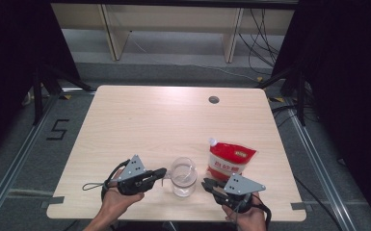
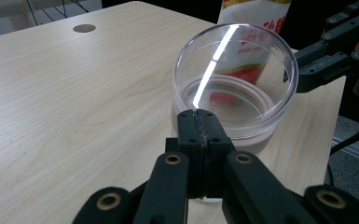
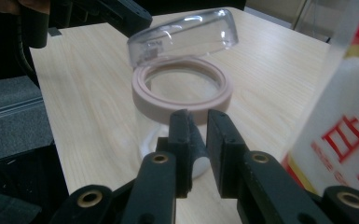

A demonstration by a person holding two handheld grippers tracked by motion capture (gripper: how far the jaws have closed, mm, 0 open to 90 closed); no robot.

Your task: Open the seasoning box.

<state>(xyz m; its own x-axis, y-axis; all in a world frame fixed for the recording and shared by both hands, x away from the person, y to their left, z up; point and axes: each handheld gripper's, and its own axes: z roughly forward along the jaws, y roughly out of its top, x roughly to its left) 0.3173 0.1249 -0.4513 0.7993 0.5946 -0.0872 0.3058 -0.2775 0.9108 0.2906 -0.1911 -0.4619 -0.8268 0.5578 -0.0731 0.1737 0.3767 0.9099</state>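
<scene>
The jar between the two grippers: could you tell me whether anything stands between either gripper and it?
Nothing visible does. The left gripper has its shut jaws right at the clear lid of the jar, and the right gripper points at the jar's pink rim. The red and white pouch lies off to the side.

The high view looks forward and down from above the near edge of the counter [image 1: 139,115]. Each gripper view sits low and close, facing along its own fingers toward the clear jar [image 1: 183,176] from opposite sides. All three views share the jar and the red-and-white pouch [image 1: 230,160].
</scene>
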